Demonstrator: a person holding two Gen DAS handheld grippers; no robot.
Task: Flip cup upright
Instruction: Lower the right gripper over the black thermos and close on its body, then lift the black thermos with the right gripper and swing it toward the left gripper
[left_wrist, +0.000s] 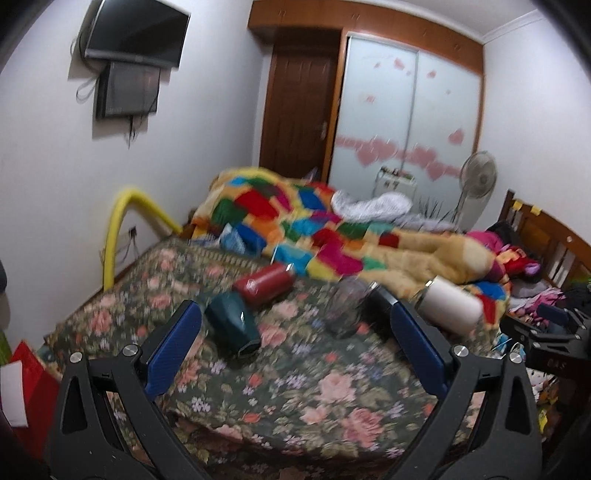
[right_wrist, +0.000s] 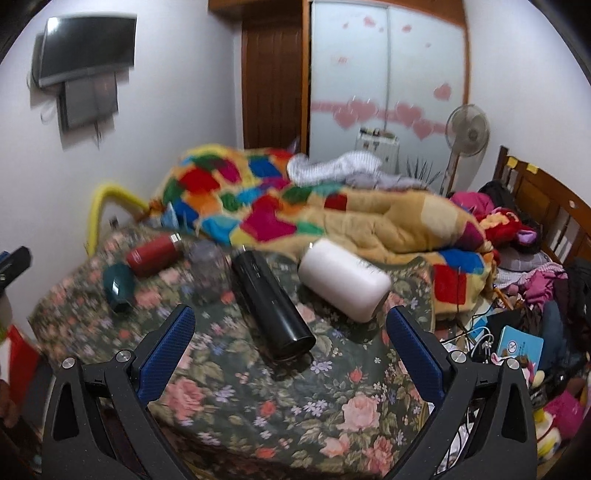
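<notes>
Several cups lie on their sides on the floral bedspread (left_wrist: 295, 398). A dark green cup (left_wrist: 232, 326) lies between my left gripper's (left_wrist: 291, 314) open fingers, a little ahead. Beyond it are a red bottle (left_wrist: 264, 284), a clear glass cup (left_wrist: 347, 306) and a white cup (left_wrist: 448, 306). In the right wrist view a black tumbler (right_wrist: 271, 306) lies ahead of my open, empty right gripper (right_wrist: 290, 317), with the white cup (right_wrist: 345, 278), clear glass cup (right_wrist: 208, 269), red bottle (right_wrist: 153, 254) and green cup (right_wrist: 118, 286) around it.
A patchwork quilt (left_wrist: 332, 229) is heaped at the back of the bed. Clothes and cables clutter the right side (right_wrist: 517, 325). A wooden headboard (right_wrist: 546, 210) stands at right, a fan (right_wrist: 467, 134) and wardrobe (right_wrist: 384, 74) behind, and a yellow tube (left_wrist: 114, 236) at left.
</notes>
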